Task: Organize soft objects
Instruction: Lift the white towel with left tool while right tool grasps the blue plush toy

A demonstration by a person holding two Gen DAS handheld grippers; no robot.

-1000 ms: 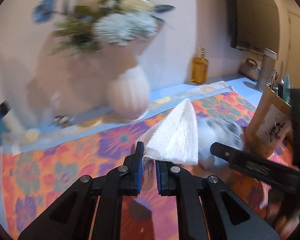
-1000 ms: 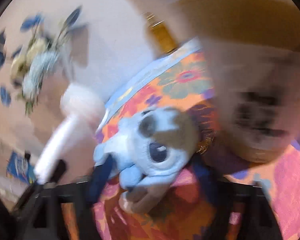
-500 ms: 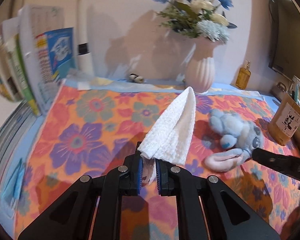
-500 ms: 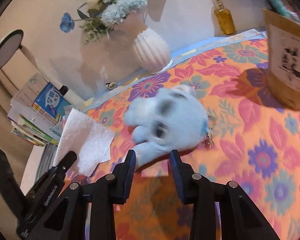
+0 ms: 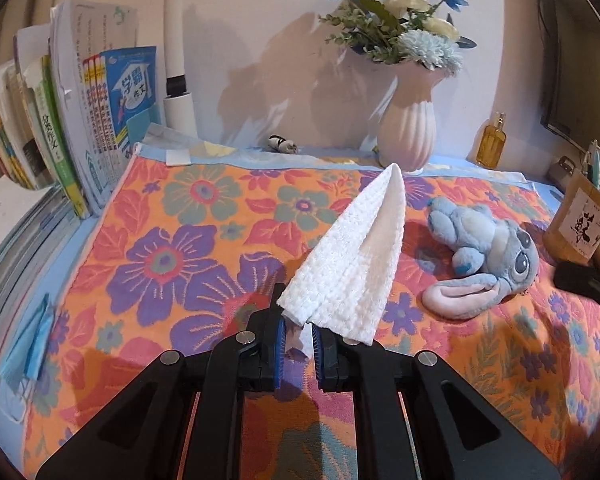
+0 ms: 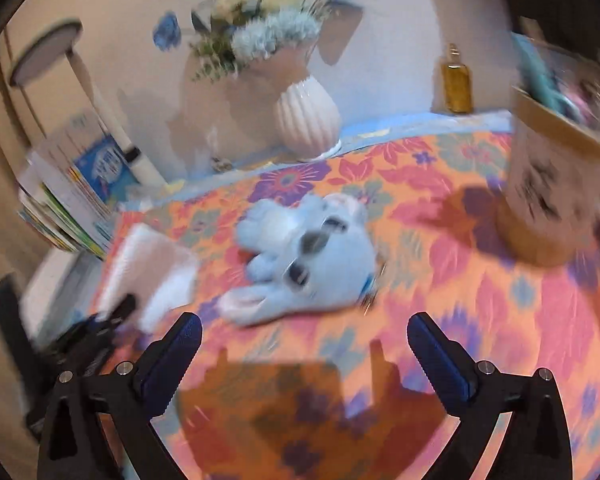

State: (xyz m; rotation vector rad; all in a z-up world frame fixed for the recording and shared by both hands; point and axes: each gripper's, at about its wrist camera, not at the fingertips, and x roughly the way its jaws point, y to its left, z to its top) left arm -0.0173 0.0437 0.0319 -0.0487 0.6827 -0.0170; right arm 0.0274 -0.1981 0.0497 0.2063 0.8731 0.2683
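My left gripper (image 5: 299, 340) is shut on a folded white cloth (image 5: 352, 264), which stands up from its jaws above the flowered orange mat (image 5: 172, 256). A blue plush toy (image 5: 484, 252) lies on the mat to the right of the cloth. In the right wrist view the plush toy (image 6: 312, 256) lies just ahead of my right gripper (image 6: 304, 340), which is wide open and empty above the mat. The white cloth (image 6: 152, 264) and the left gripper (image 6: 112, 316) show at the left there, blurred.
A pink ribbed vase with flowers (image 5: 408, 128) and an amber bottle (image 5: 492, 144) stand at the back. Books (image 5: 80, 120) lean at the left, with a blue face mask (image 5: 28, 344) near the mat's edge. A brown paper cup with pens (image 6: 552, 192) stands at the right.
My right gripper has opened wide and drawn back a little from the plush toy. My left gripper still holds the white cloth and has hardly moved in the last half second.
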